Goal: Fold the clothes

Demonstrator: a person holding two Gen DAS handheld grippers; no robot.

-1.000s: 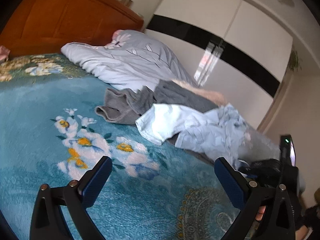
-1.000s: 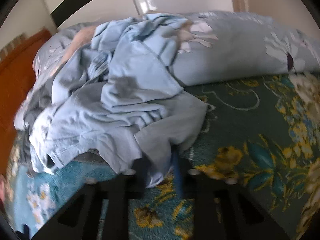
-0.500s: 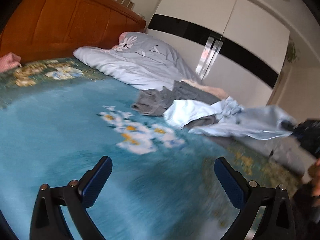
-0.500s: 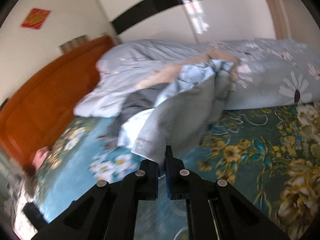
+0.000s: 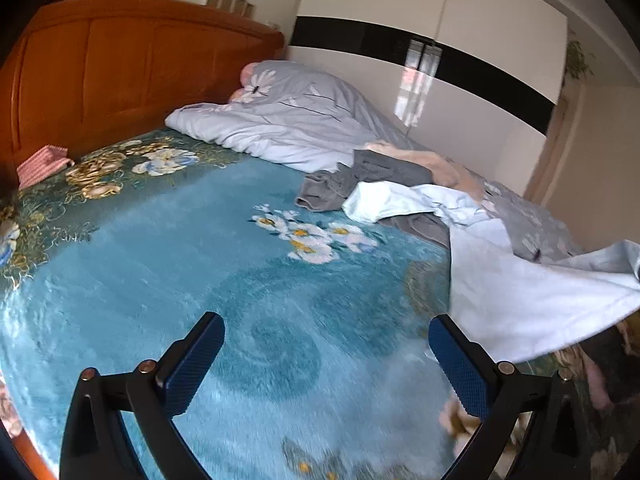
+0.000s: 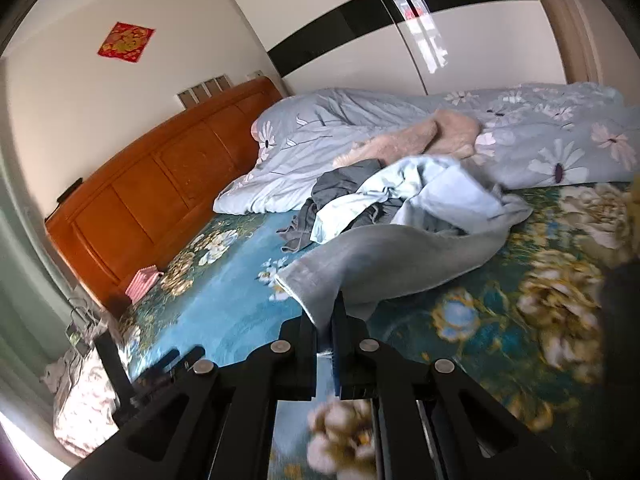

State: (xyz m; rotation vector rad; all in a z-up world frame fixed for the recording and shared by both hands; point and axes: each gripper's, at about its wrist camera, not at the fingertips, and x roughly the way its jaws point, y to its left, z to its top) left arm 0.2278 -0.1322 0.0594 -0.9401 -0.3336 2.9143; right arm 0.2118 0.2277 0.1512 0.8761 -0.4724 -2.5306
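Right claw [image 6: 326, 312] pinching pale-blue garment [image 6: 400, 256] — left claw [image 5: 326, 340] agape, empty

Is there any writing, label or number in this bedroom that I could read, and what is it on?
Nothing can be read here.
Red square paper on the wall above the headboard: a gold design, too blurred to read.
Small frames on top of the headboard: too small to tell.
Clothes, blanket, claws: no writing shows.

A: Blanket [image 5: 168, 240] covers the bed; headboard [image 5: 120, 72] behind it, wardrobe [image 5: 460, 92] along the far side.

B: Quilt [image 5: 296, 128] heaped against the wardrobe side. Clothes pile [image 6: 360, 208] lies before the quilt, on the blanket.
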